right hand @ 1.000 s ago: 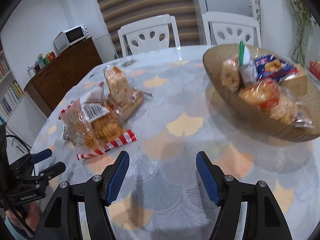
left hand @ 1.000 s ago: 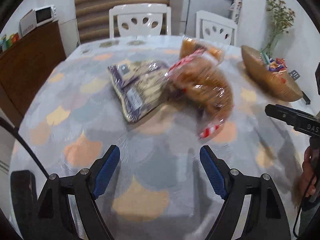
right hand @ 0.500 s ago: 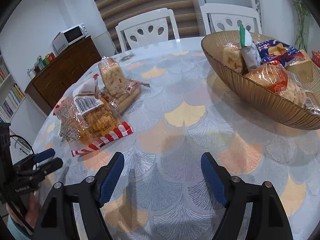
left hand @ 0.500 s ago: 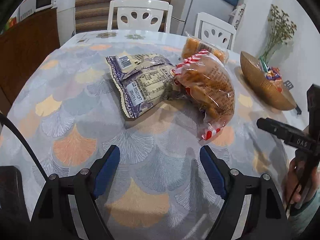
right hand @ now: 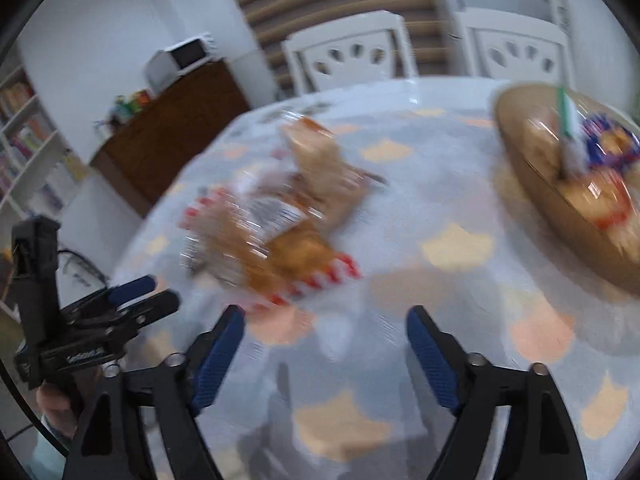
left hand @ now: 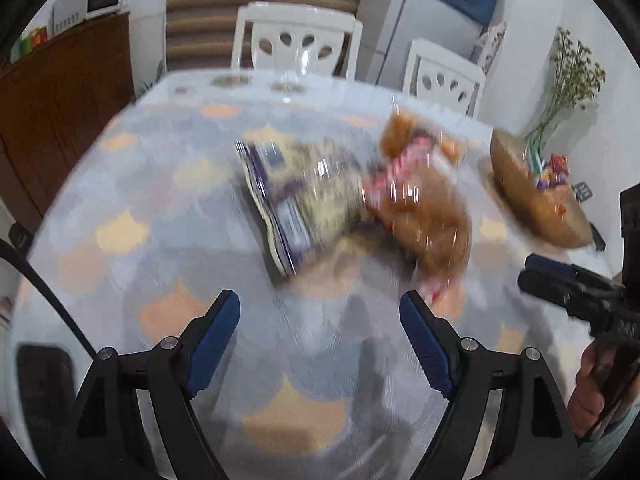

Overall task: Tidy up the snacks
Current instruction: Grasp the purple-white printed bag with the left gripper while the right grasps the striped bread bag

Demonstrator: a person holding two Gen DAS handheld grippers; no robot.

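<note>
Both views are blurred by motion. A purple and white snack bag (left hand: 296, 200) lies mid-table beside an orange snack bag with red-striped ends (left hand: 424, 220). The same orange bag (right hand: 280, 248) shows in the right wrist view, with another clear bread pack (right hand: 320, 160) behind it. A brown bowl (right hand: 560, 208) holds several snacks at the right. My left gripper (left hand: 320, 328) is open over bare cloth, short of the bags. My right gripper (right hand: 324, 340) is opening, with nothing between its blue pads (right hand: 428, 356).
The round table (left hand: 168, 208) has a scallop-patterned cloth. Two white chairs (left hand: 296, 40) stand behind it. A brown cabinet (left hand: 64, 112) with a microwave is at the left. A plant (left hand: 568, 80) stands behind the bowl (left hand: 532, 196). A hand (left hand: 592, 392) holds the other gripper.
The right gripper's jaws have spread wider. Both cameras have shifted and the views have become blurred; the bags now sit more central in the left wrist view. The snacks themselves have not moved.
</note>
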